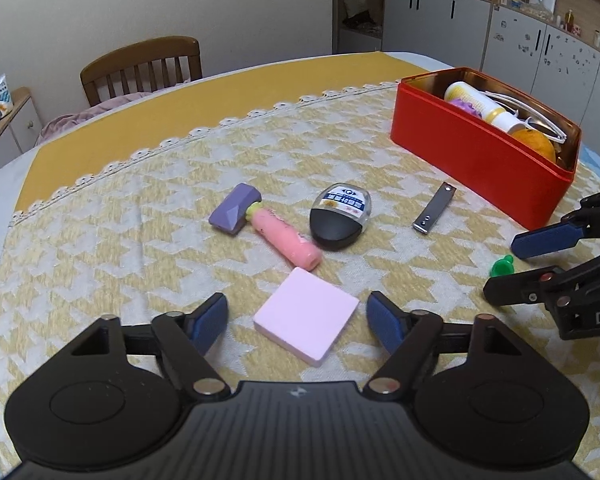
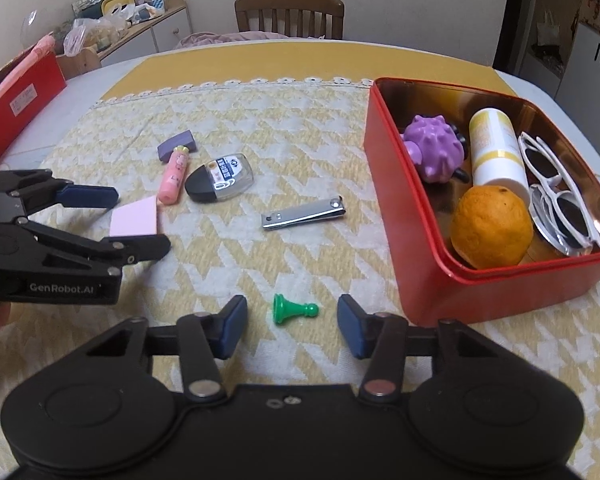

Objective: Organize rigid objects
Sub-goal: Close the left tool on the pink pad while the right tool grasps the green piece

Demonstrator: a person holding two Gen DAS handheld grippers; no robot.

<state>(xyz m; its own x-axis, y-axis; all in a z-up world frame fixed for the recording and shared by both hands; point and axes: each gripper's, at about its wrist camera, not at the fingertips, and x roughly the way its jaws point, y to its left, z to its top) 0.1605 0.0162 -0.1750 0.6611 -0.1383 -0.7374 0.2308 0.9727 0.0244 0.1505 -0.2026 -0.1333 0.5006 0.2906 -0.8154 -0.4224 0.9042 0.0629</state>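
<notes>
Both claws sit with jaws apart and hold nothing: the left gripper (image 1: pixel 296 322) has the pink square block (image 1: pixel 306 322) between its blue pads, the right gripper (image 2: pixel 292 326) the little green pawn (image 2: pixel 294 309). Neither thing is touched. Beside the pawn stands the red tin (image 2: pixel 412 264), on the yellow tablecloth (image 2: pixel 236 264).

A: The pink pad (image 2: pixel 134 218) in the right wrist view is partly hidden by the left gripper (image 2: pixel 140 220), whose body runs off the edge at nine o'clock.

B: In the left wrist view, the red tin (image 1: pixel 472 156) wall covers most of the orange (image 1: pixel 536 144), and the sunglasses (image 1: pixel 540 118) show only as white rims.

A: The green pawn (image 1: pixel 503 266) is half hidden there behind the right gripper (image 1: pixel 512 268). The label on the black case (image 1: pixel 340 216) is too small to read.
</notes>
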